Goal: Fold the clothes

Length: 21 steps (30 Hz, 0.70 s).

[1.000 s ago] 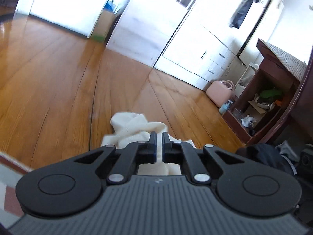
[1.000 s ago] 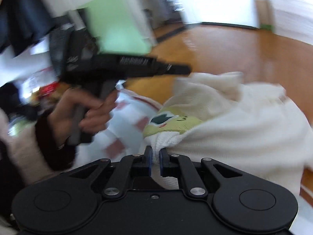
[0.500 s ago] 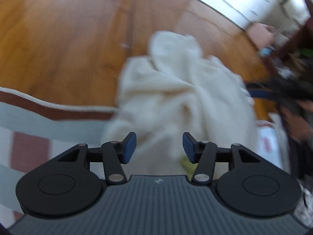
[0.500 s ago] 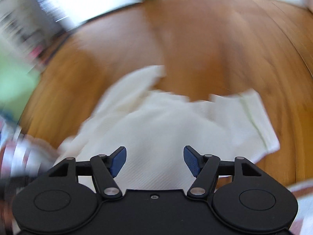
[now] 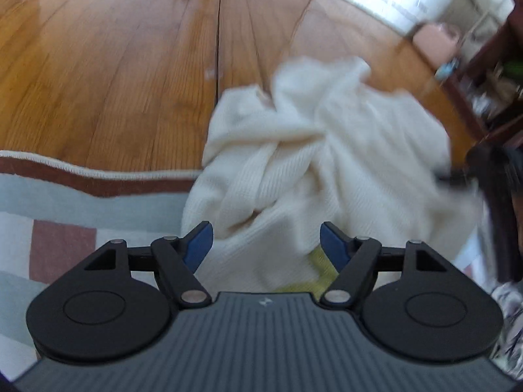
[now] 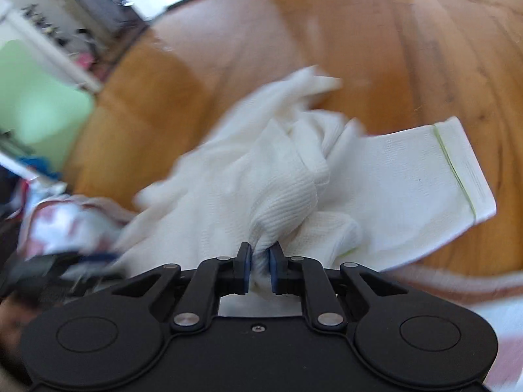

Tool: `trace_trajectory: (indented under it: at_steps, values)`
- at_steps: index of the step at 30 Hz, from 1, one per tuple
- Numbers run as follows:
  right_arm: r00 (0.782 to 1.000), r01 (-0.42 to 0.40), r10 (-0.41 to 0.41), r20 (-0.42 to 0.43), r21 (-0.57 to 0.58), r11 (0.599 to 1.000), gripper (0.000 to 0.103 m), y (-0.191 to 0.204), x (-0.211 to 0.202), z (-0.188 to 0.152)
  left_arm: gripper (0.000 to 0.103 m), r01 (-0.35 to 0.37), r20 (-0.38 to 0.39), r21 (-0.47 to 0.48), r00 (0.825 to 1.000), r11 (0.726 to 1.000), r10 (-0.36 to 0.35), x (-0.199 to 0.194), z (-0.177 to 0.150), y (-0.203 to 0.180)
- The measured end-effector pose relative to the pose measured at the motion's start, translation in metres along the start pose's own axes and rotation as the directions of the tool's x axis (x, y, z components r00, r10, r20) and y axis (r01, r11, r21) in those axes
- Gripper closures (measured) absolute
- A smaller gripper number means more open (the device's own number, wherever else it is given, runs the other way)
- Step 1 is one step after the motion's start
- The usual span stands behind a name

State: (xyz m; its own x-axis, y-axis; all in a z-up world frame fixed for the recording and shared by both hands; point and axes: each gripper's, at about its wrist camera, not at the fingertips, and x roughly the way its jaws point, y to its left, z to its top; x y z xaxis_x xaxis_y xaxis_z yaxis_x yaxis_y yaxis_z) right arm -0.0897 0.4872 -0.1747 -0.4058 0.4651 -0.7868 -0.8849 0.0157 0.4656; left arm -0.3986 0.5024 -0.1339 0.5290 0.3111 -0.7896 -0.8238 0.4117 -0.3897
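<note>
A crumpled cream knit sweater lies half on the wooden floor and half on a rug, with a yellow-green patch near my left gripper. My left gripper hangs just over its near edge. Its jaws are opening, and the cloth lies below and between the blue pads without being pressed. In the right wrist view the sweater spreads ahead, one ribbed cuff flat to the right. My right gripper is closing, its pads pinching a raised fold of the sweater. It shows blurred at the right edge of the left wrist view.
A rug with grey, white and rust blocks covers the near floor; its piped edge crosses the wooden floor. A pink case and a dark wooden shelf unit stand far right. A pale green panel stands at the left.
My left gripper tipped down over the sweater and went from shut to wide open. My right gripper swung over the sweater, opened, then shut on a fold.
</note>
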Motion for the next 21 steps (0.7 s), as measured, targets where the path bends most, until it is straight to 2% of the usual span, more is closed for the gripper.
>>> trace_trajectory:
  at_steps: [2, 4, 5, 7, 8, 9, 13, 15, 16, 17, 18, 19, 20, 21]
  values:
    - [0.995, -0.086, 0.084, -0.052, -0.044, 0.995, 0.097, 0.023, -0.012, -0.027, 0.031, -0.01, -0.009, -0.026, 1.0, 1.0, 0.01, 0.001, 0.001, 0.004]
    - [0.981, -0.15, 0.133, -0.142, -0.119, 0.981, 0.097, 0.046, -0.016, -0.055, 0.031, 0.014, -0.035, -0.084, 0.999, 0.996, -0.017, 0.008, 0.0, 0.013]
    - [0.974, -0.157, 0.123, -0.193, -0.174, 0.972, 0.098, 0.059, -0.016, -0.068, 0.031, 0.028, -0.048, -0.115, 0.998, 0.993, -0.034, 0.012, 0.0, 0.018]
    - [0.966, -0.073, -0.007, -0.259, -0.296, 0.952, 0.097, 0.081, -0.01, -0.086, 0.031, 0.047, -0.065, -0.162, 0.996, 0.986, -0.059, 0.017, -0.003, 0.024]
    - [0.961, -0.027, -0.068, -0.266, -0.34, 0.94, 0.097, 0.088, -0.007, -0.09, 0.031, 0.035, -0.071, -0.169, 0.996, 0.985, -0.047, 0.02, -0.004, 0.025]
    - [0.965, -0.012, -0.082, -0.249, -0.355, 0.935, 0.097, 0.091, -0.008, -0.085, 0.031, 0.01, -0.077, -0.164, 0.997, 0.986, -0.023, 0.024, -0.004, 0.025]
    - [0.99, -0.029, -0.026, -0.14, -0.374, 0.927, 0.092, 0.103, -0.02, -0.046, 0.025, -0.143, -0.103, -0.097, 0.986, 0.985, 0.133, 0.042, -0.006, 0.021]
    - [0.995, -0.061, 0.026, -0.096, -0.384, 0.921, 0.079, 0.107, -0.026, -0.018, 0.024, -0.227, -0.085, -0.059, 0.971, 0.972, 0.222, 0.049, -0.008, 0.02]
    - [0.996, -0.058, 0.028, -0.079, -0.408, 0.911, 0.062, 0.116, -0.024, -0.006, 0.023, -0.238, -0.073, -0.037, 0.969, 0.971, 0.234, 0.052, -0.008, 0.019]
    - [0.999, -0.032, 0.011, -0.049, -0.451, 0.892, 0.053, 0.124, -0.023, 0.005, 0.024, -0.223, -0.06, -0.02, 0.973, 0.975, 0.221, 0.054, -0.007, 0.019]
    - [1.0, 0.004, -0.013, -0.013, -0.498, 0.867, 0.05, 0.129, -0.023, 0.013, 0.034, -0.205, -0.046, -0.008, 0.978, 0.979, 0.204, 0.055, -0.007, 0.017]
    - [0.999, 0.039, -0.039, 0.011, -0.537, 0.843, 0.043, 0.133, -0.022, 0.021, 0.066, -0.162, -0.039, -0.02, 0.986, 0.987, 0.161, 0.055, -0.006, 0.017]
    - [0.997, 0.078, -0.079, 0.023, -0.569, 0.818, 0.031, 0.135, -0.014, 0.031, 0.082, -0.103, -0.036, -0.047, 0.994, 0.994, 0.101, 0.054, -0.005, 0.018]
    - [0.99, 0.128, -0.135, 0.034, -0.6, 0.789, 0.024, 0.133, -0.002, 0.038, 0.09, -0.076, -0.016, -0.068, 0.997, 0.995, 0.075, 0.051, -0.004, 0.019]
